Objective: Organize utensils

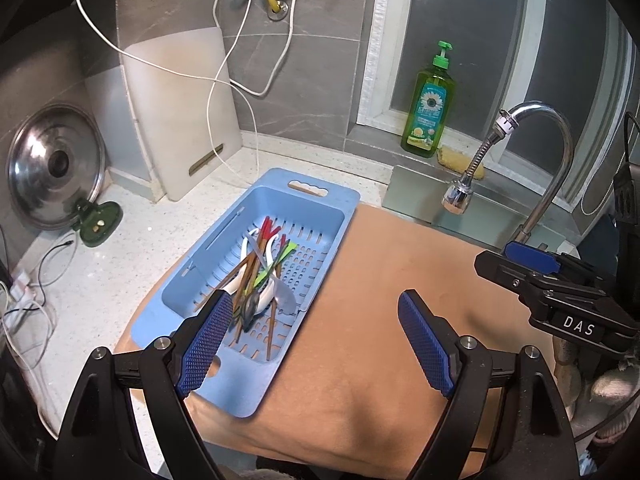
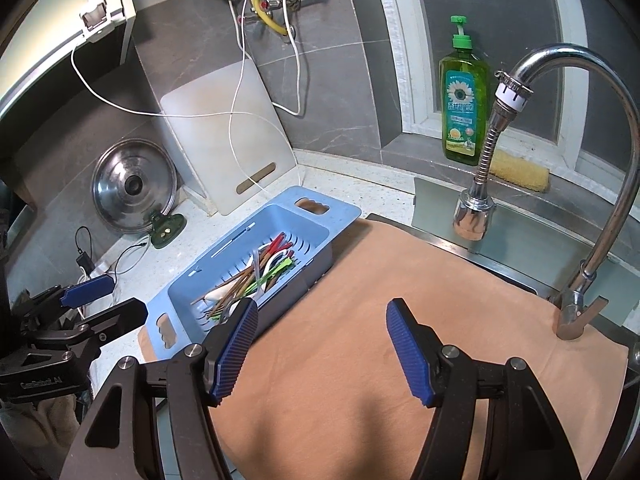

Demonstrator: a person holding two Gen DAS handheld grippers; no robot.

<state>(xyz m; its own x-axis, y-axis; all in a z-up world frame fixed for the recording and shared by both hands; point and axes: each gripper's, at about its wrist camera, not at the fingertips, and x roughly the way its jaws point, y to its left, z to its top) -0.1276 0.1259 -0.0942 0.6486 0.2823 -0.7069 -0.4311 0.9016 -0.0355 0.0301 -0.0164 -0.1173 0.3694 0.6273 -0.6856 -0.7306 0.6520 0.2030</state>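
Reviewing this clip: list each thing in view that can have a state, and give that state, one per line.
left gripper: open, holding nothing
right gripper: open, holding nothing
blue basket: upright, holding a jumbled pile of utensils
chopsticks and spoons: unsorted, lying crossed in the basket
faucet: no water running
soap bottle: upright, nearly full
pot lid: leaning against the wall
cutting board: propped upright against the wall

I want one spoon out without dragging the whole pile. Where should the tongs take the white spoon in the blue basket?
Probably by its white handle arching above the chopsticks near the far end of the blue basket, coming straight down from above. The white spoon has its bowl end buried under crossed sticks, and the basket walls block a sideways approach.
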